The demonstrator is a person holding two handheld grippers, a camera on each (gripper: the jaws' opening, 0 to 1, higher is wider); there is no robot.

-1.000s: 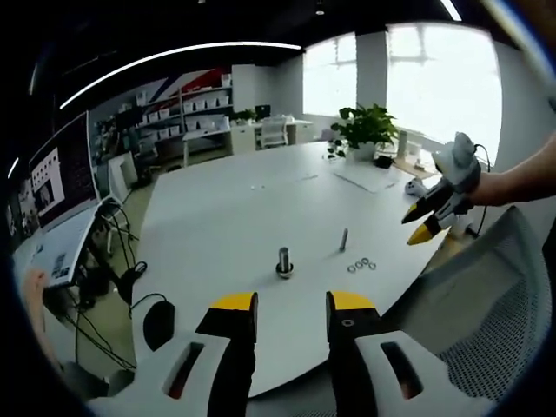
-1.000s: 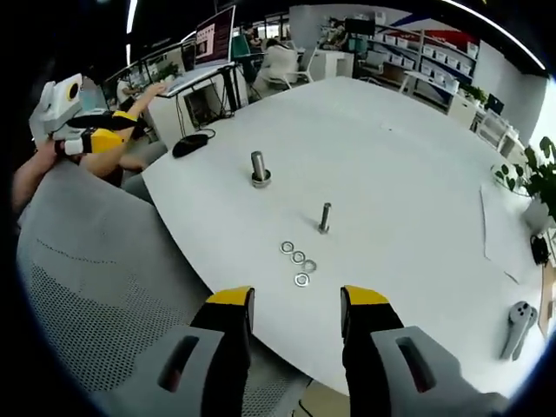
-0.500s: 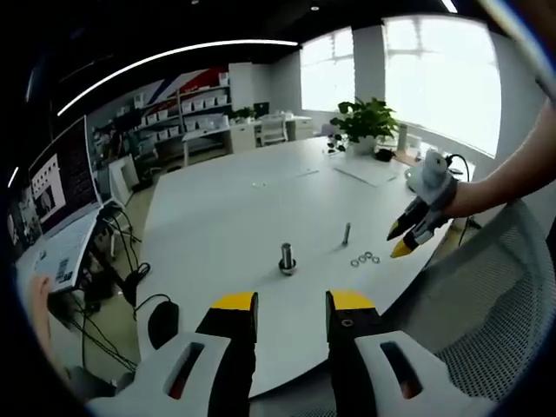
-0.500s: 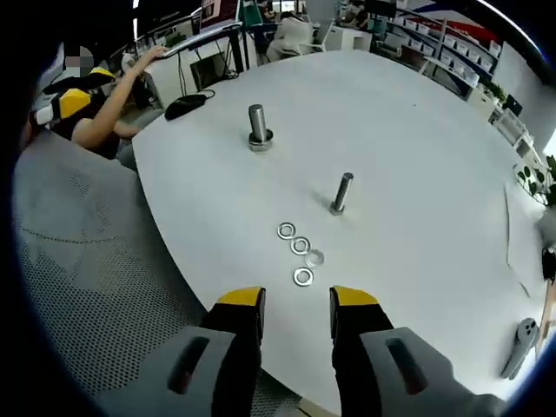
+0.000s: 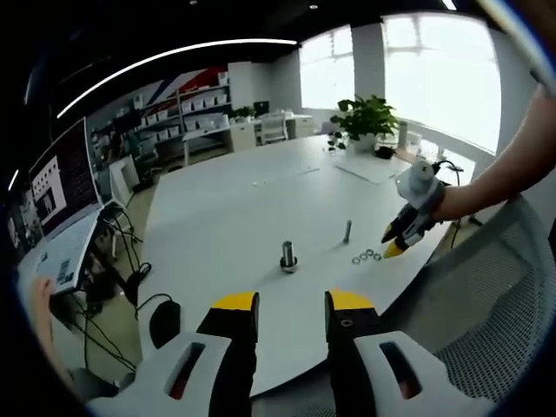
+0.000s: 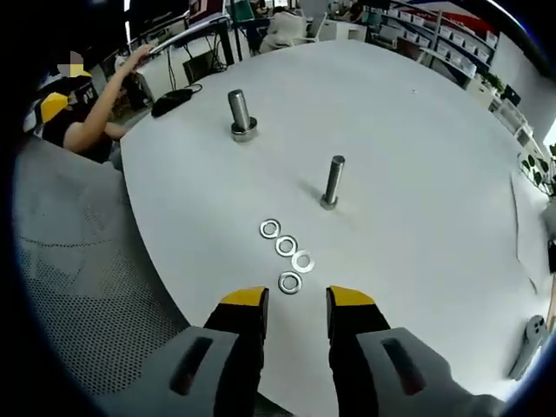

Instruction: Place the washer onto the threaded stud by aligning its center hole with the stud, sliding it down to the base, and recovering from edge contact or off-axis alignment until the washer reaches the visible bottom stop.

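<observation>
Closing in since a second ago, the right gripper (image 5: 393,249) hangs near the small steel washers (image 5: 364,256), left gripper (image 5: 291,306) parted, empty. Right gripper view: right jaws gape just short of the nearest washer (image 6: 289,282); the slim threaded stud (image 6: 331,182) stands beyond. A flat washer may skid from pinching.

Your right gripper has come down close to the washers.

In the left gripper view, your right gripper (image 5: 395,246) has dropped from up high to just beside the washers (image 5: 365,256). In the right gripper view, its jaws have closed in a bit, though maybe not fully.
</observation>
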